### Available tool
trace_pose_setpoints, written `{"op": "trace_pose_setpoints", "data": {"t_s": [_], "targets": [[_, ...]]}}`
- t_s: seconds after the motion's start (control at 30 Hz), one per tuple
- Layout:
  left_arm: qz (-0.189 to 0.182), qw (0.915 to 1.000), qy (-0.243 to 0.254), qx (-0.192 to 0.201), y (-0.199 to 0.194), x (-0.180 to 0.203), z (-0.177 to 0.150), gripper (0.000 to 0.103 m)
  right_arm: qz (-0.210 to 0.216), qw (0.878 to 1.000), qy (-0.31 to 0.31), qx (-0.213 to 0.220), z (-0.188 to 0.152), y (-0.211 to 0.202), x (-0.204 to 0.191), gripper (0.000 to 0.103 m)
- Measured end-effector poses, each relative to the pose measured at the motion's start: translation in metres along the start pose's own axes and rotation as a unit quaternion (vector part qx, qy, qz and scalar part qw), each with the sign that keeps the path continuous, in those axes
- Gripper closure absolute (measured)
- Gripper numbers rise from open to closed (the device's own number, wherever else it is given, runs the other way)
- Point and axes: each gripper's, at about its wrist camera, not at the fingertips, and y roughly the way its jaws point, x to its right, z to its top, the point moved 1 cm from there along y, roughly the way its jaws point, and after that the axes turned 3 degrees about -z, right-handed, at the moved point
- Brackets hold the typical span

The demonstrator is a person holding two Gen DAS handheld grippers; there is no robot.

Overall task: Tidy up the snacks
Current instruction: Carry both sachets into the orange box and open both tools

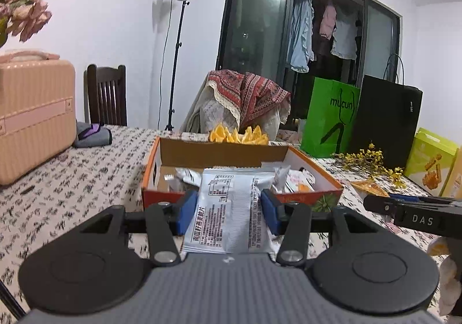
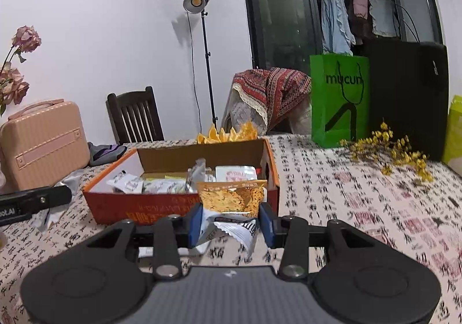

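Observation:
My left gripper (image 1: 229, 208) is shut on a silver snack packet (image 1: 228, 208), printed back side up, held just before the near wall of an open orange cardboard box (image 1: 219, 150). The box holds several small wrapped snacks (image 1: 291, 179). In the right wrist view my right gripper (image 2: 231, 222) is shut on an orange and white snack packet (image 2: 231, 199), held in front of the same box (image 2: 179, 205) near its right corner. Several packets (image 2: 150, 183) lie inside it. The right gripper's tip (image 1: 410, 208) shows at the right of the left wrist view, and the left gripper's tip (image 2: 34, 199) at the left of the right wrist view.
The table wears a cloth (image 2: 361, 196) printed with black and red characters. A pink case (image 1: 31, 116) stands at the left, a green bag (image 2: 339, 98) and a black bag (image 2: 407, 92) at the back right. Yellow flower sprigs (image 2: 389, 147) lie before them. Orange paper shapes (image 1: 238, 136) sit behind the box.

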Motion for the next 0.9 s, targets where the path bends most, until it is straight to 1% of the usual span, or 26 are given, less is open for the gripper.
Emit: {"op": "trace_pose_setpoints", "data": {"t_s": [0.23,0.4,0.5,0.67,0.9], "targets": [[0.005,0.9999,0.002,0.011,0.019,0.002,0.020,0.053,0.005,1.000,-0.008,0.012,0.021,0.018,-0.009,0.062],[0.004,0.9999,-0.005,0.008,0.037,0.002,0.032,0.053,0.012,1.000,-0.009,0.016,0.036,0.035,-0.015,0.062],[0.010,0.9999,-0.003,0.010,0.050,0.003,0.039,0.053,0.015,1.000,-0.006,0.016,0.045,0.048,-0.017,0.062],[0.017,0.9996,-0.020,0.008,0.072,0.001,0.050,0.053,0.020,1.000,0.003,0.017,0.062,0.068,-0.017,0.062],[0.028,0.9988,-0.040,-0.001,0.106,0.003,0.061,0.053,0.018,1.000,0.016,0.007,0.084,0.102,-0.013,0.062]]}}
